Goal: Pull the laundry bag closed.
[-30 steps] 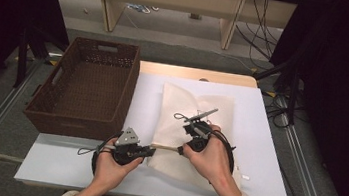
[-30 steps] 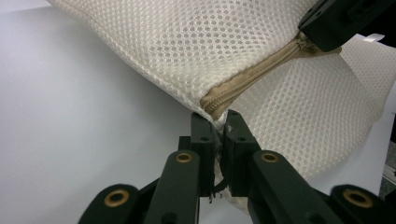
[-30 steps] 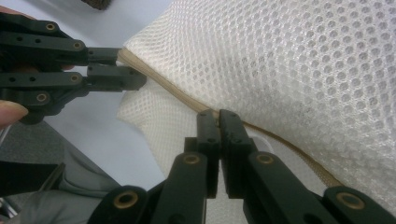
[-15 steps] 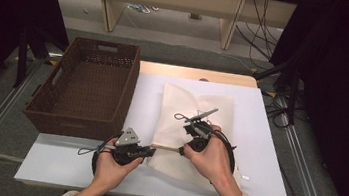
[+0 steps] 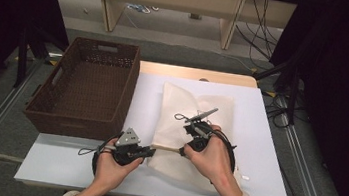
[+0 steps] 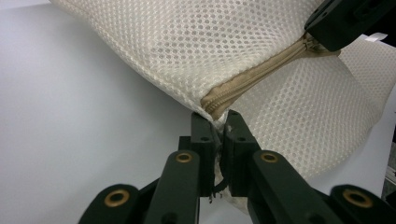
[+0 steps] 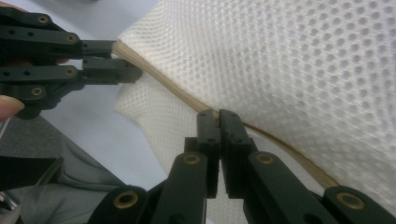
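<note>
High view: you sit at a white table [image 5: 278,141] with a cream mesh bag [image 5: 181,109] lying flat near its middle and a brown wicker basket [image 5: 88,87] to its left, with nothing visible inside it. Your left gripper [image 5: 148,150] reaches across to the bag's near left corner, and your right gripper [image 5: 182,151] comes in just beside it on the same near edge.

In the left gripper view, the jaws of the left gripper [image 6: 218,122] are pinched together on the end of the tan zipper [image 6: 254,77] at the bag's corner. In the right gripper view, the right gripper [image 7: 218,116] is pinched on the zipper line a little further along, probably on the slider, though the slider itself is hidden.

The zipper looks closed along the stretch between the 2 grippers. By that, both holds are set and the pull along the zipper is not yet done. The bag is not in the basket.
</note>
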Motion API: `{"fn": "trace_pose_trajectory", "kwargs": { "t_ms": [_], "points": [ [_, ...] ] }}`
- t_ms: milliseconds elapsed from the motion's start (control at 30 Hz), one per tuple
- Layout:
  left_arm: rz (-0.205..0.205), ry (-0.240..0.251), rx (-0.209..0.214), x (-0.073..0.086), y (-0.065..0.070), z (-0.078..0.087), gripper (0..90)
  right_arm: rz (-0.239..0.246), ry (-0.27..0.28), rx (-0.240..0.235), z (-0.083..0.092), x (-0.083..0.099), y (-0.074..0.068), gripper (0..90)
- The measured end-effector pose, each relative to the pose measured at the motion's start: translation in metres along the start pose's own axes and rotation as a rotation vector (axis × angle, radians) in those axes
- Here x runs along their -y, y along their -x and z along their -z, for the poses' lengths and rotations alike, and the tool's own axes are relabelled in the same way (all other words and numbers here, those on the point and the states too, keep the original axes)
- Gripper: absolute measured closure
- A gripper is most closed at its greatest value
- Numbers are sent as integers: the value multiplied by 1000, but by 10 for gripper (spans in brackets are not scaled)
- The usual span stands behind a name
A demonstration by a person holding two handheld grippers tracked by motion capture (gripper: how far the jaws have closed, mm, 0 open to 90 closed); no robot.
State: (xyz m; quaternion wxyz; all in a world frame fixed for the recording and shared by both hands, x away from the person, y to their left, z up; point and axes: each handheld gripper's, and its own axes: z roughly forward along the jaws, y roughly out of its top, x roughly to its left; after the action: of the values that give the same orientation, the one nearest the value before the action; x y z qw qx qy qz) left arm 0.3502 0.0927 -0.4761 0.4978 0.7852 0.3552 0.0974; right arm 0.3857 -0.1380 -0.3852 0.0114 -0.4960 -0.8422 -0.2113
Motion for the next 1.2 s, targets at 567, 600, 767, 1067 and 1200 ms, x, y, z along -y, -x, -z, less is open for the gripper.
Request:
{"fn": "trace_pose_trajectory", "kwargs": {
  "t_ms": [567, 600, 767, 1067, 1200],
  "points": [
    [14, -1, -17, 1, -1, 0, 844, -39, -33, -3, 9, 0, 6, 885],
    [13, -13, -27, 1, -2, 1, 844, -31, -29, 4, 10, 0, 8, 885],
    [20, -12, -30, 1, -2, 1, 843, -30, -31, 10, 12, 1, 12, 885],
    [22, -13, -30, 1, -2, 1, 842, -27, -31, 5, 12, 2, 13, 884],
    [22, -13, -30, 1, -2, 1, 842, -52, -33, 3, 11, 1, 12, 885]
  ]
}}
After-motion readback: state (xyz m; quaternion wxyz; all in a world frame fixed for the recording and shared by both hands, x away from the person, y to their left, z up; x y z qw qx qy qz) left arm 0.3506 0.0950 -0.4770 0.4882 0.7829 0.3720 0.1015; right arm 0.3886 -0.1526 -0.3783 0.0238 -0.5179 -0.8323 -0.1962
